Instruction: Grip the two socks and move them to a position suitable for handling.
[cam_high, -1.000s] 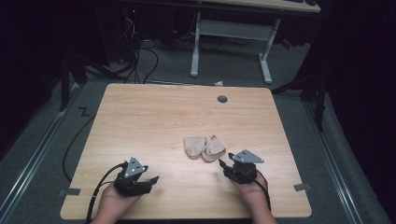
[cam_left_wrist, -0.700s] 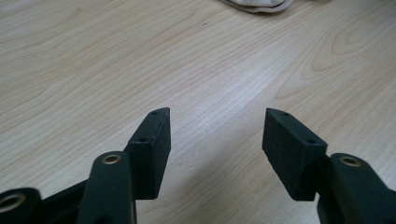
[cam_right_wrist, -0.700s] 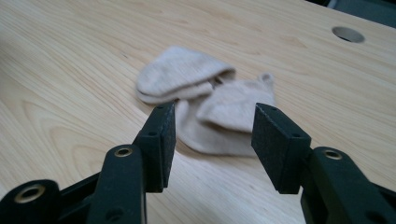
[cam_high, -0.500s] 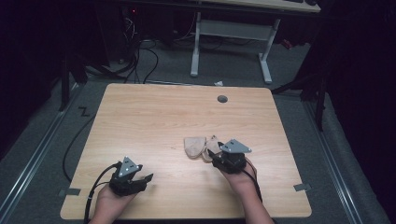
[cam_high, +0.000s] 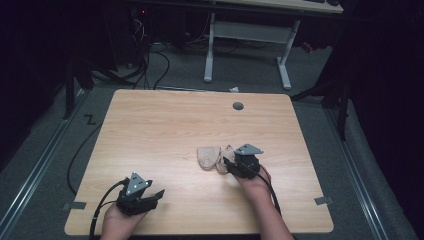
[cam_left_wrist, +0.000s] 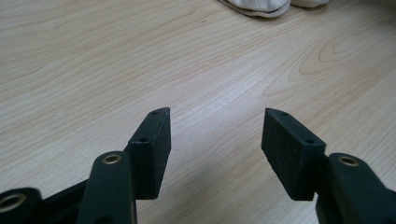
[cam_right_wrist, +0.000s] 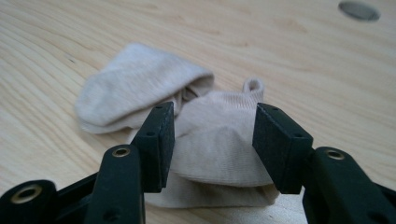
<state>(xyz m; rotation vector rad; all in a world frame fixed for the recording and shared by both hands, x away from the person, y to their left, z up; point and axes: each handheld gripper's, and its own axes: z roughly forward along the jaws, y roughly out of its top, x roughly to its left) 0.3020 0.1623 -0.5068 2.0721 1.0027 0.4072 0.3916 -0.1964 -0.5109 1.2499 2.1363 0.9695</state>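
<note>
Two small beige socks lie side by side right of the table's middle: one sock (cam_high: 206, 155) to the left, the other sock (cam_high: 225, 156) overlapping its right edge. My right gripper (cam_high: 229, 164) is open at the right-hand sock's near end. In the right gripper view, that sock (cam_right_wrist: 219, 144) bulges up between the spread jaws of my right gripper (cam_right_wrist: 212, 119), with its pull loop beyond and the left sock (cam_right_wrist: 135, 88) behind. My left gripper (cam_high: 156, 195) rests open near the front-left edge. In the left gripper view, my left gripper (cam_left_wrist: 217, 116) has only bare wood between its fingers, and a sock edge (cam_left_wrist: 261, 5) lies far ahead.
The wooden table (cam_high: 165, 130) has a round grey cable hole (cam_high: 238, 106) at the back right, also in the right gripper view as the hole (cam_right_wrist: 358, 10). Cables (cam_high: 100, 210) trail off the front edge. A white desk frame (cam_high: 245, 45) stands on the floor beyond.
My right gripper has moved forward and left from the table's right side onto the right-hand sock. My left gripper has drifted slightly left and toward the front edge.
</note>
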